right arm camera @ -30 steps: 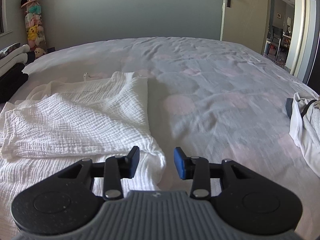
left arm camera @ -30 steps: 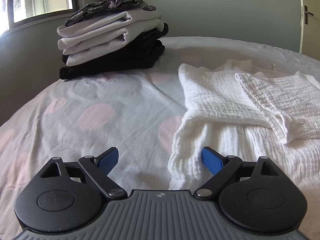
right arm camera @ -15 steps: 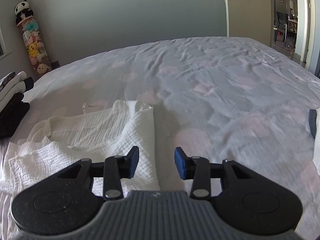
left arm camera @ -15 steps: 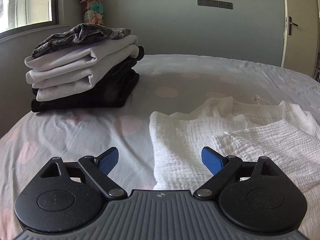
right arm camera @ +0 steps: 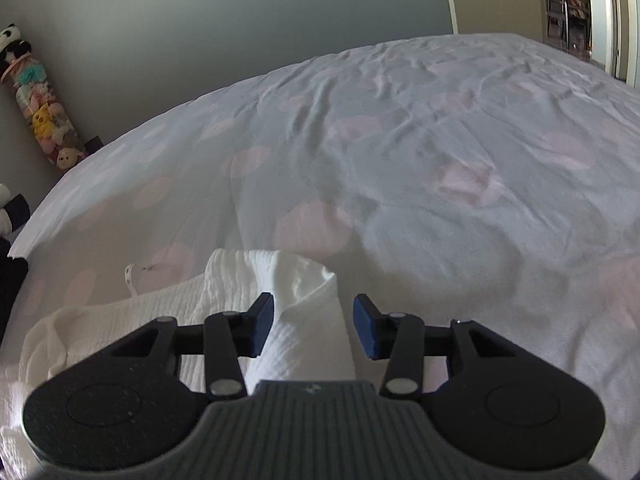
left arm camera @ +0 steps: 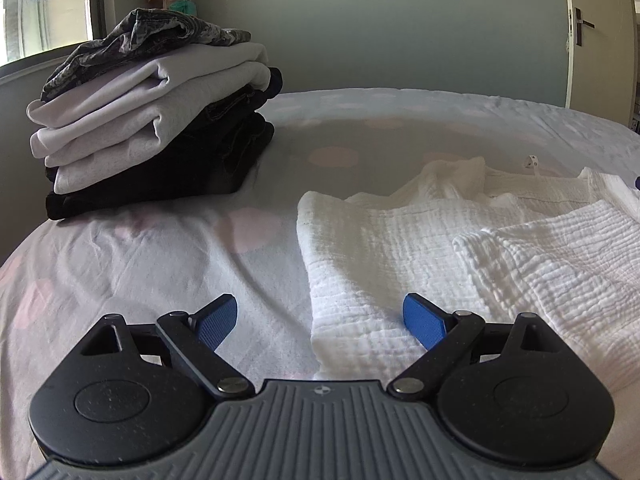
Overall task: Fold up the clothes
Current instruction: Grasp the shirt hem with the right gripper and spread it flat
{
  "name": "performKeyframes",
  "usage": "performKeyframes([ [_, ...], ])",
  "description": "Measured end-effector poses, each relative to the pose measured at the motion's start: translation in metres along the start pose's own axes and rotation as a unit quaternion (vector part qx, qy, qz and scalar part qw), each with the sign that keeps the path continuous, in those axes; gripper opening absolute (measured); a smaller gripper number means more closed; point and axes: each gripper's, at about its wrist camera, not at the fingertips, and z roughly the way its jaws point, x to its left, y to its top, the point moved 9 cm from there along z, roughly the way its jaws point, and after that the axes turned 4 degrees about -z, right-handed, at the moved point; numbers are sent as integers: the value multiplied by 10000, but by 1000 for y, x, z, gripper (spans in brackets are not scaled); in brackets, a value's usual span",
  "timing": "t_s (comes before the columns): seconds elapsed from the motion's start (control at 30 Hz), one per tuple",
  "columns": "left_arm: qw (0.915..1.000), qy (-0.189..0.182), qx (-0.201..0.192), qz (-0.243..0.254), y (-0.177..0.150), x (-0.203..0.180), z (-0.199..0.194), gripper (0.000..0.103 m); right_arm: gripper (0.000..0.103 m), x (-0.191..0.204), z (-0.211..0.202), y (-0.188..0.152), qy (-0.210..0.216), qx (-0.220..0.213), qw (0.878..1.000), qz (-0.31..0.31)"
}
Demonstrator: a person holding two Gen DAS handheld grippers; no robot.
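Stack of folded clothes point(left arm camera: 152, 120) upper left is done; white muslin garment point(left arm camera: 460, 240) half-folded. My left gripper point(left arm camera: 320, 320) gapes empty; right gripper point(right arm camera: 314, 326) is opening astride its corner.

Soft window daylight, sharp focus, fisheye-warped edges

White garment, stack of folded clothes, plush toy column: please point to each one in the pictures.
white garment point(left arm camera: 380, 240), left wrist view, on its flat left part.
stack of folded clothes point(left arm camera: 152, 120), left wrist view, on a grey layer.
plush toy column point(right arm camera: 44, 120), right wrist view, on the yellow toy.
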Motion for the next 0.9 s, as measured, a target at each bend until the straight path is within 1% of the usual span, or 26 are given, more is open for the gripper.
performKeyframes([
  [0.07,10000,-19,34,33,-2,-2,2,103,38,0,9,-3,-42,153,9999,43],
  [0.1,10000,-28,44,46,-2,-3,2,103,17,-1,11,-4,-123,201,9997,-16],
  [0.13,10000,-37,47,59,-3,-4,2,103,4,-1,12,-5,-212,223,9995,-88],
  [0.23,10000,-54,50,59,-3,-3,0,103,4,-7,5,4,-423,46,9988,-252],
  [0.37,9999,-82,107,-18,-4,-1,2,103,3,-24,0,30,-671,-140,9968,-407],
  [0.47,9999,-74,118,32,-4,-2,3,103,3,-37,7,40,-925,-125,9942,-527],
  [0.57,9999,-76,111,68,-4,-3,4,103,0,-55,16,43,-1407,-95,9876,-694],
  [0.6,9999,-90,115,68,-5,-3,4,103,0,-60,17,41,-1403,-44,9882,-612],
  [0.63,9999,-96,119,63,-5,-3,5,103,0,-65,18,39,-1305,24,9904,-461],
  [0.67,9999,-104,120,52,-5,-3,6,103,2,-67,15,38,-1179,30,9925,-334],
  [0.73,9998,-120,126,38,-5,-3,6,103,8,-62,6,34,-864,16,9961,-197],
  [0.8,9998,-131,133,35,-6,-4,6,103,27,-55,-4,29,-535,11,9985,-71],
  [0.83,9998,-138,132,45,-6,-5,6,103,47,-50,-9,26,-364,11,9993,2],
  [0.87,9998,-146,130,59,-6,-5,5,103,52,-47,-11,22,-262,43,9996,46],
  [0.9,9998,-150,127,66,-6,-5,4,103,52,-44,-11,18,-195,91,9997,76],
])
